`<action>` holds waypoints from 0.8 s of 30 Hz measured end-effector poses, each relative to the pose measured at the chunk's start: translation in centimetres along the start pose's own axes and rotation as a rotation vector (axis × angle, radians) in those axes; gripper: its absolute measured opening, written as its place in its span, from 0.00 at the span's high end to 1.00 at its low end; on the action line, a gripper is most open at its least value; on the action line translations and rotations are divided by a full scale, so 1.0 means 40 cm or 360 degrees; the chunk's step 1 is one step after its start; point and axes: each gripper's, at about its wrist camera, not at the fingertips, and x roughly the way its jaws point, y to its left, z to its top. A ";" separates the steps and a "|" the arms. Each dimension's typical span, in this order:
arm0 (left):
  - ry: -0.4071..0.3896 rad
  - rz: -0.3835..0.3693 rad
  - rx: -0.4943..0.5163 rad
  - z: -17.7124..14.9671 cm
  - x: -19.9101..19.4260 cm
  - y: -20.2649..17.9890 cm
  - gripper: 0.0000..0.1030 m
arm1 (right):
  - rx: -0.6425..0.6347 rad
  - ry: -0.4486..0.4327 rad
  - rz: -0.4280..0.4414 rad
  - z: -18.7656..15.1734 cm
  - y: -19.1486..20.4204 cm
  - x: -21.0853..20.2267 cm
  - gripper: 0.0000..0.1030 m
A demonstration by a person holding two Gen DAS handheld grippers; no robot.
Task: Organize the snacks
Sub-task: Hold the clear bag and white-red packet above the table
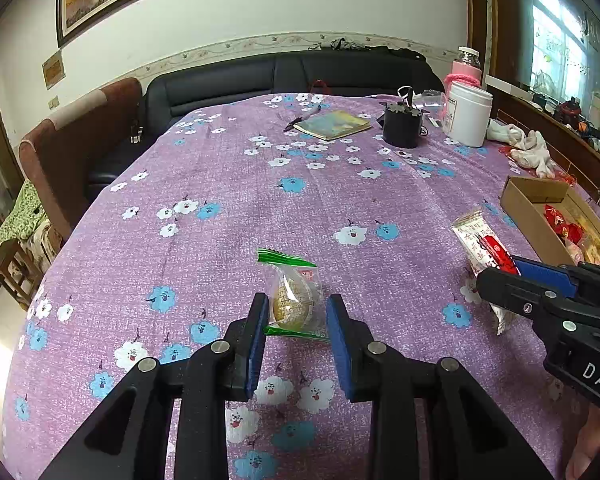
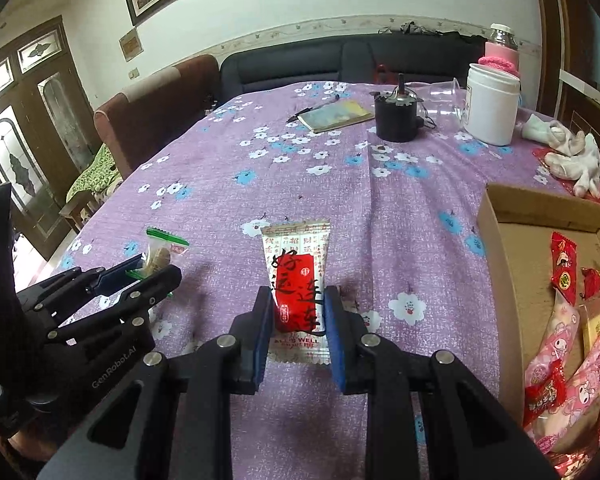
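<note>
A clear packet with green sealed ends point(image 1: 296, 300) holds a brownish snack and sits between the blue pads of my left gripper point(image 1: 296, 304), which is shut on it just above the purple flowered tablecloth point(image 1: 220, 240). The right wrist view shows the same left gripper point(image 2: 158, 266) at the left with that packet point(image 2: 160, 254) in it. My right gripper point(image 2: 296, 296) is shut on a white and red packet point(image 2: 296, 264). In the left wrist view the right gripper point(image 1: 498, 270) holds that packet point(image 1: 480, 240) tilted, at the right.
A shallow cardboard box point(image 2: 496, 240) with several red and pink snack packets point(image 2: 562, 264) lies to the right. At the table's far end are a notebook point(image 1: 332, 124), a black pot point(image 1: 402, 128), a white jar point(image 1: 470, 116) and white gloves point(image 1: 528, 148). A dark sofa stands behind.
</note>
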 end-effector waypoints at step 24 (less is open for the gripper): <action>-0.0065 0.0076 0.0022 -0.002 -0.011 -0.001 0.70 | 0.0034 -0.0006 0.0020 0.004 -0.013 -0.007 0.76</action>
